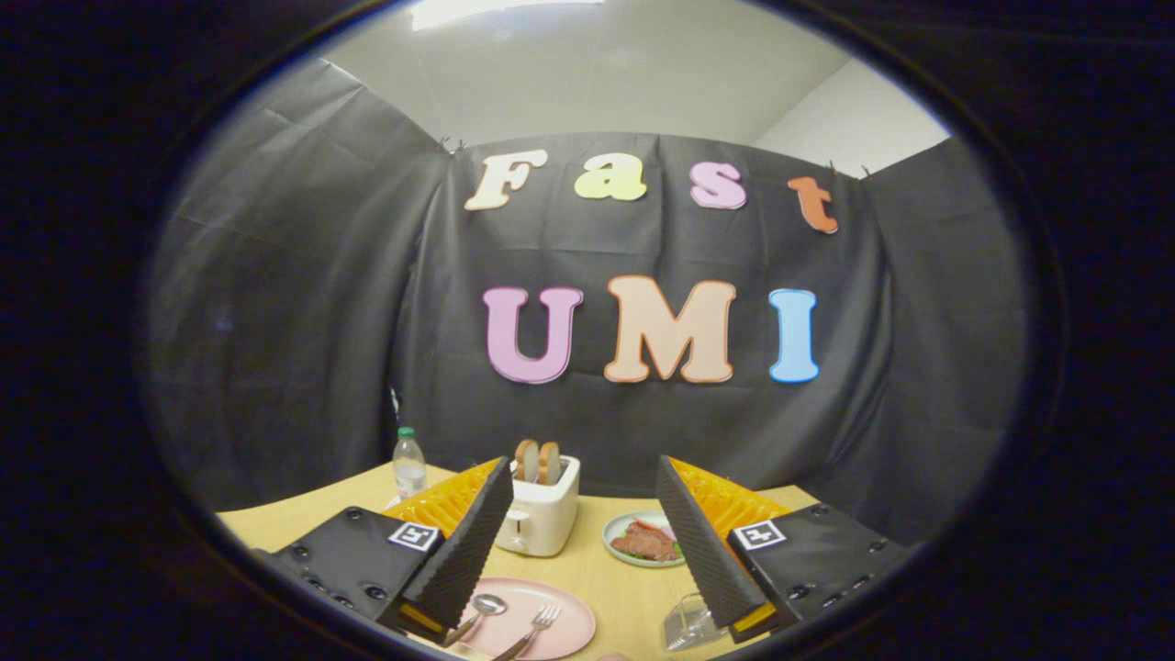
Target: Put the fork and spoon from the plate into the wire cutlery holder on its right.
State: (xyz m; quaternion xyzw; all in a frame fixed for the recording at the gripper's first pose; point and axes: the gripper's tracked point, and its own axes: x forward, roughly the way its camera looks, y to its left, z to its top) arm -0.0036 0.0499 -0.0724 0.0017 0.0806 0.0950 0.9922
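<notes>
A pink plate [560, 617] lies on the tan table, low between my fingers and toward the left one. On it rest a spoon [484, 608], bowl up beside the left fingertip, and a fork [537, 623] to its right with tines pointing away. A clear object [687, 624] sits by the right fingertip; I cannot tell whether it is the cutlery holder. My gripper [583, 542] hangs above the table, open wide, with nothing between the fingers.
A white toaster [542, 514] with two bread slices stands beyond the plate. A small pale green plate of food [645, 540] sits to its right. A water bottle [408, 464] stands at the back left. The booth wall closes the table's far side.
</notes>
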